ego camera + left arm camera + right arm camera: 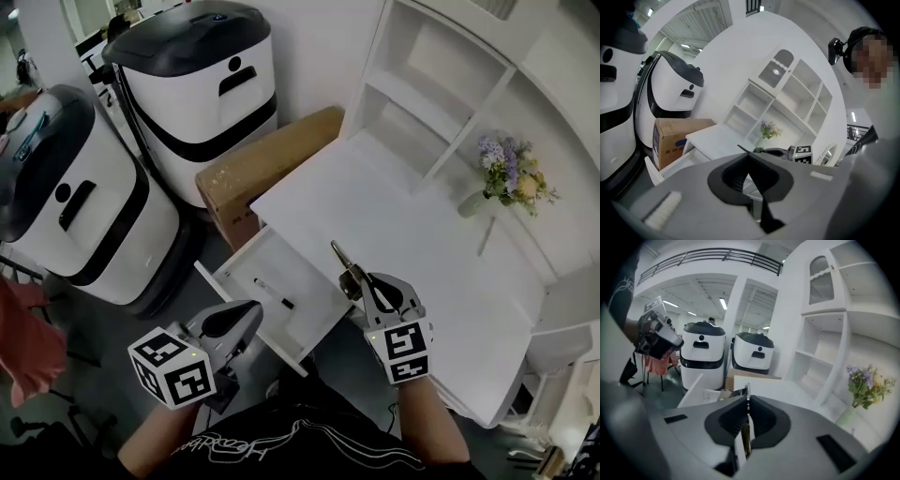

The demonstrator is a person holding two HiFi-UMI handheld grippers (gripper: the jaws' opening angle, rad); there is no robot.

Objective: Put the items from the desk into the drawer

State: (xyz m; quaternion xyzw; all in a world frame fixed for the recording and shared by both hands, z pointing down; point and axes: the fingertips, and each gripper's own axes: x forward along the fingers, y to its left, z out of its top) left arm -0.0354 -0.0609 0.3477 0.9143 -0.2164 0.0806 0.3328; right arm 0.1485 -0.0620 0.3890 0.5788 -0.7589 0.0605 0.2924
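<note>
The white desk (394, 225) has its drawer (246, 314) pulled out at the front left. A black-and-white marker pen (274, 293) lies inside. My right gripper (354, 279) hovers over the desk's front edge beside the drawer. It is shut on a thin brass-coloured flat item (339, 255) that points up and away, seen edge-on as the flat item (746, 437) between the pads. My left gripper (246, 314) is held low in front of the drawer's front panel. Its jaws are shut with nothing between them in the left gripper view (749, 161).
Two white-and-black machines (202, 84) (66, 187) stand left of the desk, with a cardboard box (267, 155) against the desk's side. A white shelf unit (441, 84) rises at the back. A vase of flowers (506, 178) stands at the desk's far right.
</note>
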